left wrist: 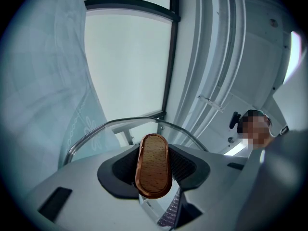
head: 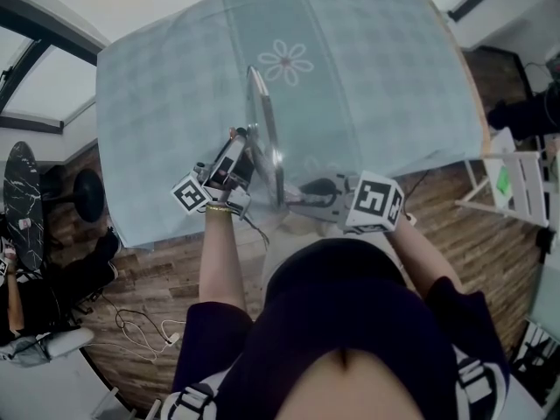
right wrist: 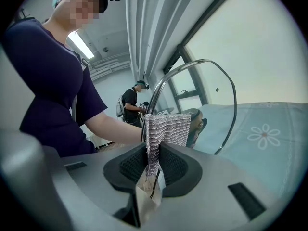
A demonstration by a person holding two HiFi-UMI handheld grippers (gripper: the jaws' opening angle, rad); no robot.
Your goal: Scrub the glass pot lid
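The left tongs (head: 238, 151) clamp the wooden handle (left wrist: 153, 165) of the glass pot lid (head: 265, 129), standing it on edge over the table (head: 367, 77), apparently to expose its faces. The right tongs (right wrist: 154, 165) pinch a scrubbing cloth (right wrist: 167, 129) at its rim.

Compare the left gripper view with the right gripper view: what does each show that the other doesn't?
Left gripper view only: the wooden face of the lid's knob, clamped in the left gripper. Right gripper view only: a knitted cloth pinched in the right gripper, and a second person in the background. Both: the glass lid, held on edge, and the flowered tablecloth.
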